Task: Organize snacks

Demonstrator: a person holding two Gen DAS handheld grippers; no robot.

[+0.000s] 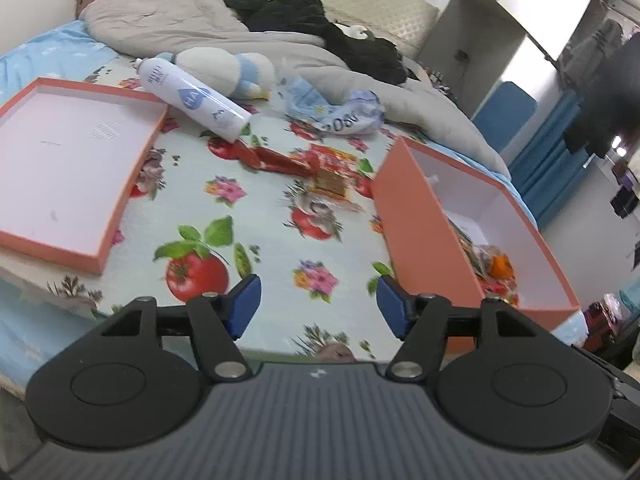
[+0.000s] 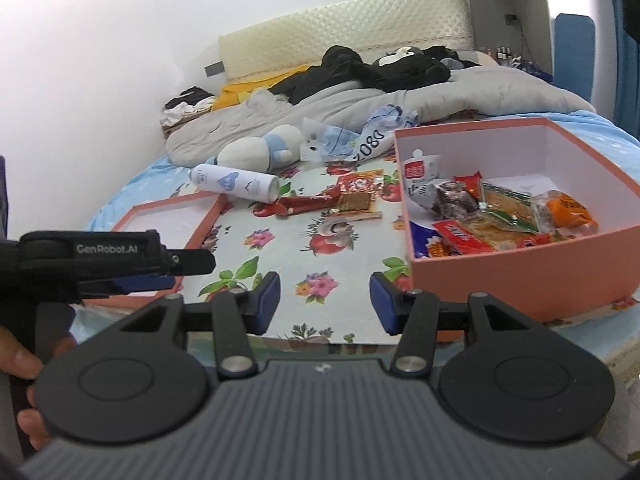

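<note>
A deep orange box [image 2: 520,276] stands on the floral bed sheet at the right and holds several snack packets [image 2: 500,216]. In the left wrist view the same box [image 1: 424,232] sits at the right. Its shallow lid [image 1: 60,160] lies upturned at the left. Loose on the sheet between them are a long red packet [image 1: 276,160] and a red and gold packet [image 1: 332,172]. My left gripper [image 1: 318,306] hangs open over the near sheet, nothing between its pads. My right gripper [image 2: 324,304] is open too, beside the box's near corner. The left gripper [image 2: 168,276] shows over the lid [image 2: 168,220].
A white spray bottle [image 1: 192,98] lies by the lid's far corner, with a plush toy [image 1: 228,72] and a crumpled plastic bag [image 1: 336,108] behind it. A grey quilt [image 1: 168,24] and black clothes [image 1: 304,12] cover the far bed. The bed's near edge runs just under both grippers.
</note>
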